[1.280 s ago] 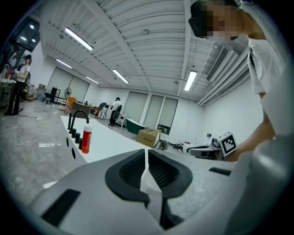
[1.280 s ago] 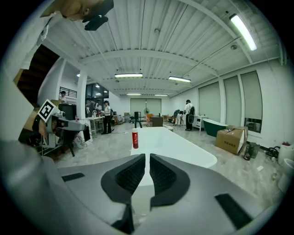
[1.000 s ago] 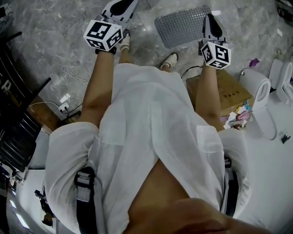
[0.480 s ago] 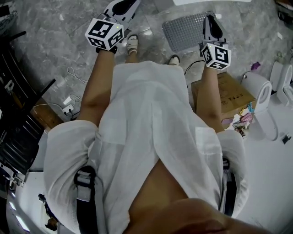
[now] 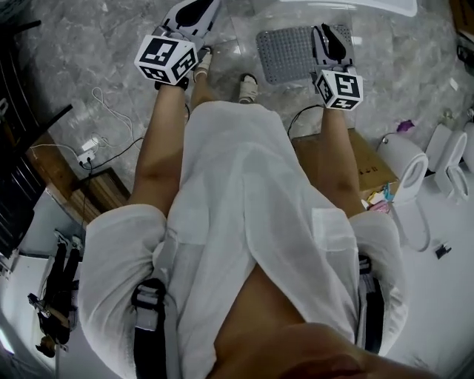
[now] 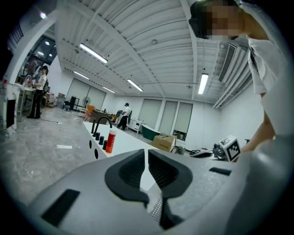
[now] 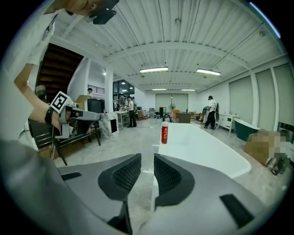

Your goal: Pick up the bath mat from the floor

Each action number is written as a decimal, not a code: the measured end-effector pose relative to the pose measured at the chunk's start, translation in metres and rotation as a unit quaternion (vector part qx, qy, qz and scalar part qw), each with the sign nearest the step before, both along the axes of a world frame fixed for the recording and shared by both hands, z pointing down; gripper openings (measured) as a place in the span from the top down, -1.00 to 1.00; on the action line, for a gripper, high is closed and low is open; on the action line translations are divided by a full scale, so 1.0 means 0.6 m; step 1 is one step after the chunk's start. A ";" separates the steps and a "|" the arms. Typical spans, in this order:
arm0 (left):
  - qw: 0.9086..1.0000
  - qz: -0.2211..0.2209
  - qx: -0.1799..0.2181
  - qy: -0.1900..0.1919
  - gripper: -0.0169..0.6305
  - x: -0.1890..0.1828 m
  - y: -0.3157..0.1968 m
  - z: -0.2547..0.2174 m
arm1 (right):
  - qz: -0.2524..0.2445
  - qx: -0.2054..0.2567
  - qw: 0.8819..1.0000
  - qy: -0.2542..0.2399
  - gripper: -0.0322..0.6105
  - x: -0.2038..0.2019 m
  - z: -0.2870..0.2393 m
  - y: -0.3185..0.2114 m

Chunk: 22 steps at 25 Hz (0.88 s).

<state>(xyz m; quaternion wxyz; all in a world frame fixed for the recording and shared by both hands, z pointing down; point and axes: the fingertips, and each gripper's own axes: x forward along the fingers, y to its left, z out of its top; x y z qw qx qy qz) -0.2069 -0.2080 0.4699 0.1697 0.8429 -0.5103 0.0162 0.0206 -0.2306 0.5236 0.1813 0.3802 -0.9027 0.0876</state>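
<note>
The grey studded bath mat (image 5: 289, 53) lies flat on the marble floor beside the white bathtub (image 5: 355, 4). My right gripper (image 5: 329, 38) hangs over the mat's right part. Its jaws have just been opening: in the right gripper view (image 7: 147, 158) a narrow gap shows, with nothing between the pads. My left gripper (image 5: 194, 13) is left of the mat, over bare floor. In the left gripper view (image 6: 147, 153) its pads stand almost together and hold nothing. A strip of the mat (image 6: 157, 209) shows low behind them.
A red bottle (image 7: 164, 133) and a black faucet (image 6: 98, 125) stand on the tub rim (image 7: 206, 149). A cardboard box (image 5: 370, 159) and white toilets (image 5: 411, 166) sit on the right. Cables and a power strip (image 5: 92, 144) lie on the left. The person's shoes (image 5: 248, 87) are near the mat.
The person's feet have shifted. The right gripper now sits further in over the mat's right part.
</note>
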 end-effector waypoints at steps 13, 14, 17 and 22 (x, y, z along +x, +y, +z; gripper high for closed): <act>0.996 -0.084 -0.021 0.015 0.86 -0.057 0.059 0.212 | -0.076 -0.127 0.986 0.072 0.42 -0.054 0.331 0.056; 0.996 -0.091 -0.019 0.015 0.86 -0.065 0.062 0.230 | -0.077 -0.135 0.985 0.079 0.40 -0.060 0.362 0.057; 0.993 -0.112 -0.010 0.026 0.86 -0.088 0.072 0.289 | -0.082 -0.156 0.979 0.102 0.36 -0.082 0.458 0.063; 0.988 -0.150 0.007 0.024 0.86 -0.109 0.081 0.387 | -0.120 -0.177 0.966 0.149 0.30 -0.110 0.621 0.079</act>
